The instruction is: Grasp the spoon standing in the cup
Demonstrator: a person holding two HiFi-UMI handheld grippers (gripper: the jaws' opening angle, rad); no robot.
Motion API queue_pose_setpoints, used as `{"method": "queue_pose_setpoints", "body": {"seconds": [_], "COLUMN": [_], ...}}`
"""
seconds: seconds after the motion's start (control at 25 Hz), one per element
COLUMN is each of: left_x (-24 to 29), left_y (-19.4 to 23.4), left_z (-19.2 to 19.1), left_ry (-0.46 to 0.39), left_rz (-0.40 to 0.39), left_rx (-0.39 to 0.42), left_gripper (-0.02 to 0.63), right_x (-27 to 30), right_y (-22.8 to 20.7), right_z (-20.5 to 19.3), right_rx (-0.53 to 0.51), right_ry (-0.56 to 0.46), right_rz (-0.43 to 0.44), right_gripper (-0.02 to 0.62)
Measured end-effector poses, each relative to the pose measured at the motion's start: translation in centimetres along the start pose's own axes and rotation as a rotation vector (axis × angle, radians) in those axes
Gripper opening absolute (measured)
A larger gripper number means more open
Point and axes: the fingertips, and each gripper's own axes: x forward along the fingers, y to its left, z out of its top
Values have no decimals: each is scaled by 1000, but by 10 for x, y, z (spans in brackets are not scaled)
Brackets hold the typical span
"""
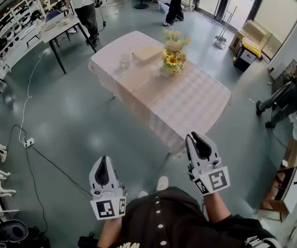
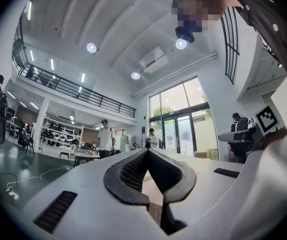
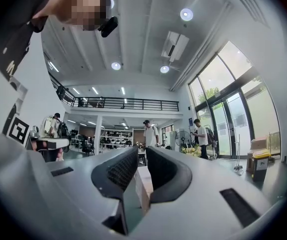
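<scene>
One cup [image 1: 125, 61], spoon axis indiscernible

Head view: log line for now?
phase: pre-approach | left gripper: shut, empty | right gripper: open, empty | cup: on table, untouched

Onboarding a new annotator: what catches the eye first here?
The cloth-covered table in the middle of the grey floor, with a sunflower bouquet standing on it near a cup. Nearer, both grippers hang short of it, empty: left gripper fingers together, right gripper fingers slightly apart.
</scene>
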Motion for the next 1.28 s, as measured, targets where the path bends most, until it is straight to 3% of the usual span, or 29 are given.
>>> {"method": "queue_pose_setpoints", "body": {"seconds": [0.2,0.88,1.28], "left_x": [1,16,33], "left_y": [-3,-23,-47], "left_z": [-2,-6,-16], "left_ry": [2,18,24], "left_rz": [-2,-2,47], "left_rx": [2,13,-12], "left_gripper": [17,17,17], "right_x": [1,9,17], "right_y": [1,-17,-46], "right_z": [-2,-7,-22], "right_rx": [7,42,49], "right_ry": [3,4,24], "right_rz": [20,83,127], "right_gripper": [83,280,293]}}
